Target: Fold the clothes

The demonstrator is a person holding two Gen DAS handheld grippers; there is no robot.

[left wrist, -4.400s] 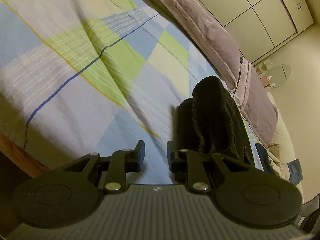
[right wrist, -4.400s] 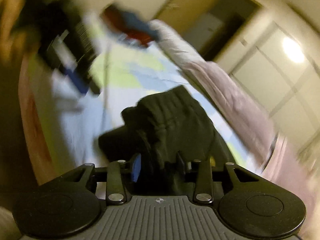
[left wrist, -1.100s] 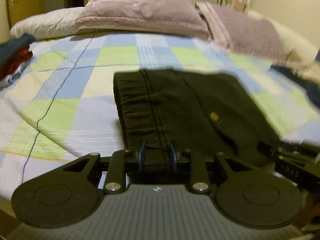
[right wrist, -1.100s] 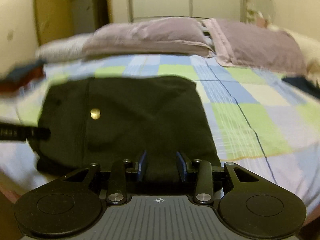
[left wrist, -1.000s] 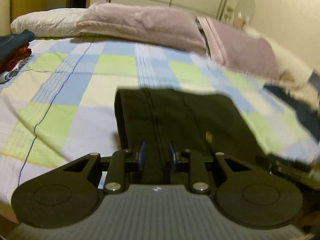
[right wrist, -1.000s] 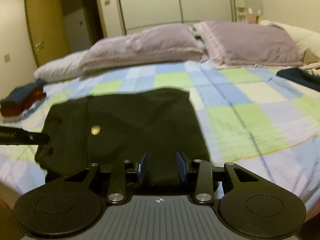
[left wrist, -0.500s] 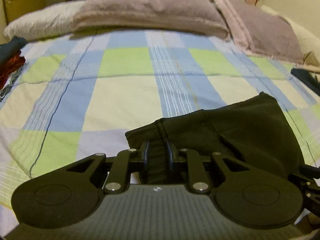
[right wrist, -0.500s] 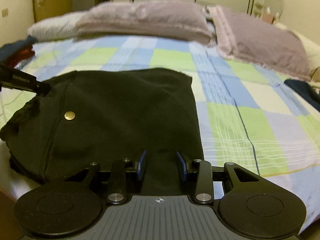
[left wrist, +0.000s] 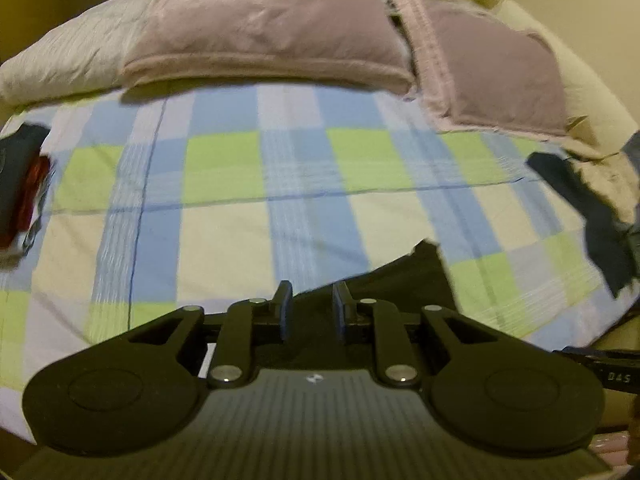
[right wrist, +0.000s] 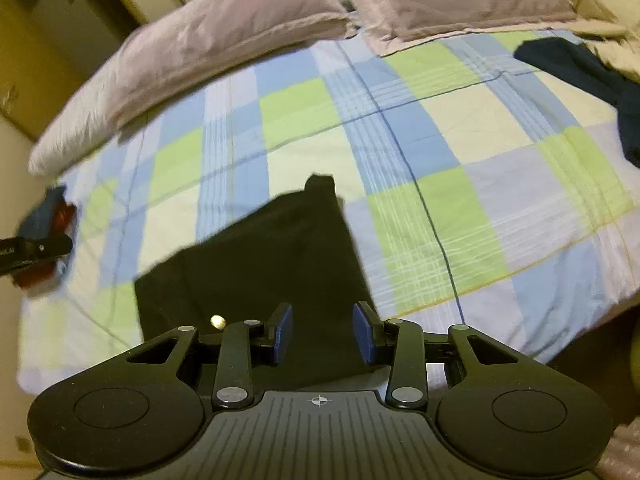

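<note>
The black garment [right wrist: 260, 256] lies flat on the checked bedsheet [right wrist: 460, 152] near the bed's front edge, with a small brass button [right wrist: 217, 321] showing near me. In the left wrist view only its far corner [left wrist: 412, 280] shows past the fingers. My right gripper [right wrist: 322, 334] is open just above the garment's near edge and holds nothing. My left gripper [left wrist: 310, 314] is open with a narrow gap over the garment's near edge and holds nothing. The left gripper's tip shows at the left edge of the right wrist view [right wrist: 36, 250].
Purple pillows [left wrist: 260, 36] line the head of the bed. A folded stack of dark blue and red clothes [left wrist: 22, 184] sits at the bed's left edge. A dark navy garment [left wrist: 600, 216] lies loose at the right edge; it also shows in the right wrist view [right wrist: 592, 72].
Both grippers have opened and let go of the black garment, which now lies on the sheet. Both have drawn back toward the bed's front edge and lifted a little.
</note>
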